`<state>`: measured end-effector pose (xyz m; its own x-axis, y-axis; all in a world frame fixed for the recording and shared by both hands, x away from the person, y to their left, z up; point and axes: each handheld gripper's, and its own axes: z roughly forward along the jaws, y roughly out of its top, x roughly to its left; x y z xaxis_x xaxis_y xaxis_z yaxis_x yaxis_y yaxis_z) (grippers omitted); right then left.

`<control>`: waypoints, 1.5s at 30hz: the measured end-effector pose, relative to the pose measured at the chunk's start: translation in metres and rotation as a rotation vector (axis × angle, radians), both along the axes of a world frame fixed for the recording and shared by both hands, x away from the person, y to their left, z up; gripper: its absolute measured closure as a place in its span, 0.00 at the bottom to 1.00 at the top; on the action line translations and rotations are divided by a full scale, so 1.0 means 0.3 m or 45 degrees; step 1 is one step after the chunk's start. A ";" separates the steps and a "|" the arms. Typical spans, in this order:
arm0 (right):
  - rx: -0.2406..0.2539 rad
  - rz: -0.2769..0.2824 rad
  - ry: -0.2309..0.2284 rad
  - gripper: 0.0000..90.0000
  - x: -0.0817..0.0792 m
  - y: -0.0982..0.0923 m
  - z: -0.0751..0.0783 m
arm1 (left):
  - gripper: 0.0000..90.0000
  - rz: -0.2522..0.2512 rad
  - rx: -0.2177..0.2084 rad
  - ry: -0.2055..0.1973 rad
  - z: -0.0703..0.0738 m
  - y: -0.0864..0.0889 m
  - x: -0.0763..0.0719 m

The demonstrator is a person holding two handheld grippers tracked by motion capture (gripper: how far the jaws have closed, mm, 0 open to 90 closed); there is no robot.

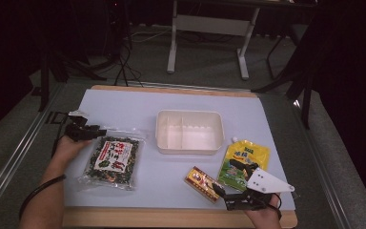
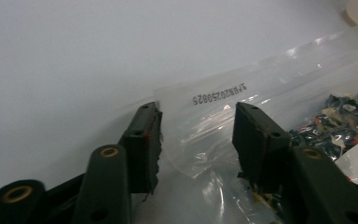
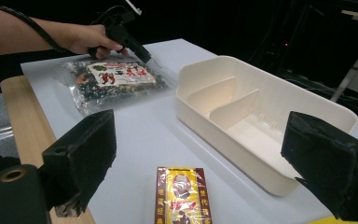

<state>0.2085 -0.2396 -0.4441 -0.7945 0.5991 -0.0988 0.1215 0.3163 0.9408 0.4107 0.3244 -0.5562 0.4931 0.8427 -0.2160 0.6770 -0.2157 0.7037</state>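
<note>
Where a pale counter fills mid-frame, dark room with desk legs above, left gripper jaws half-open astride bag edge, right gripper jaws wide, empty, over packet.

Left forearm enters from bottom left, hand wrapped round the left gripper near the table's left edge, jaws pointing right and low to the surface, parted with a gap between the pads. Right hand at the near edge holds the right gripper, aimed left and away, jaws spread wide, nothing between them.
</note>
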 end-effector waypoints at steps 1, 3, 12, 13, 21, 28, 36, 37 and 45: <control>0.000 0.000 0.000 0.11 0.000 0.000 0.000 | 0.60 -0.005 0.008 0.000 0.001 -0.003 0.000; -0.001 -0.001 -0.001 0.11 0.000 0.000 0.000 | 0.60 -0.002 0.013 0.003 0.002 -0.006 0.000; 0.003 -0.006 0.001 0.14 0.003 -0.004 0.001 | 0.78 -0.012 0.142 0.003 0.025 -0.078 0.014; 0.002 -0.007 -0.001 0.14 0.003 -0.005 0.000 | 0.81 -0.012 0.142 0.003 0.025 -0.078 0.014; 0.000 -0.008 -0.001 0.14 0.004 -0.008 0.001 | 1.00 -0.075 0.159 -0.010 0.057 -0.106 0.023; -0.003 -0.012 0.001 0.14 0.005 -0.010 0.000 | 0.82 -0.146 0.107 0.060 0.029 -0.127 0.033; -0.016 -0.009 -0.001 0.14 0.006 -0.004 -0.002 | 0.86 -0.192 0.256 -0.011 0.035 -0.201 0.013; -0.018 -0.010 -0.003 0.14 0.006 -0.004 -0.002 | 0.90 -0.203 0.300 -0.026 0.039 -0.213 0.007; -0.020 -0.012 -0.004 0.14 0.006 -0.003 -0.002 | 0.99 -0.173 0.428 -0.064 0.048 -0.254 -0.012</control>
